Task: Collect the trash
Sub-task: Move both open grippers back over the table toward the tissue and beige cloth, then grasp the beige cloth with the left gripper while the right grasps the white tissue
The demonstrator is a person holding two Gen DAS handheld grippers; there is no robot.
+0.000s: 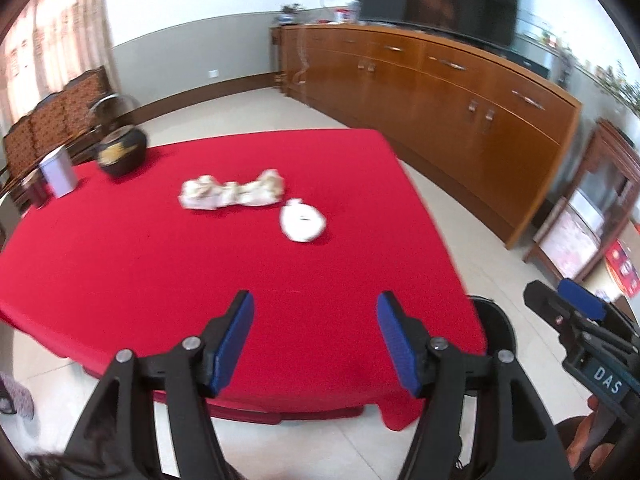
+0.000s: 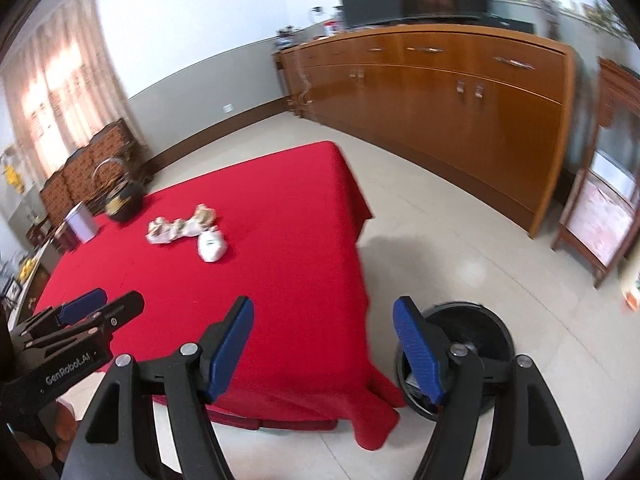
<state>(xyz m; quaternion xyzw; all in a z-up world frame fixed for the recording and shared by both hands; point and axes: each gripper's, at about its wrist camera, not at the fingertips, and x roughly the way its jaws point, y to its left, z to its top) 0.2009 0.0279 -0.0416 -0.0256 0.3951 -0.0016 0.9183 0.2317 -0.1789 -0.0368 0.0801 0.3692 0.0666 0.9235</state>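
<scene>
Both the left gripper [image 1: 316, 340] and right gripper [image 2: 322, 346] were held half open and empty above the red-clothed table [image 1: 160, 264]; beyond, a crumpled beige wrapper [image 1: 232, 194] and small white wad [image 1: 303, 222] lay mid-table, just beside each other.

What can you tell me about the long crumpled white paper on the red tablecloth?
The long crumpled white paper lies flat on the red tablecloth, near the middle of the table. It looks like soft tissue, pinched narrow at its middle and bunched at both ends, with beige or brownish stains. A smaller white wad lies close beside one end; contact cannot be told. Neither gripper touches it.
</scene>
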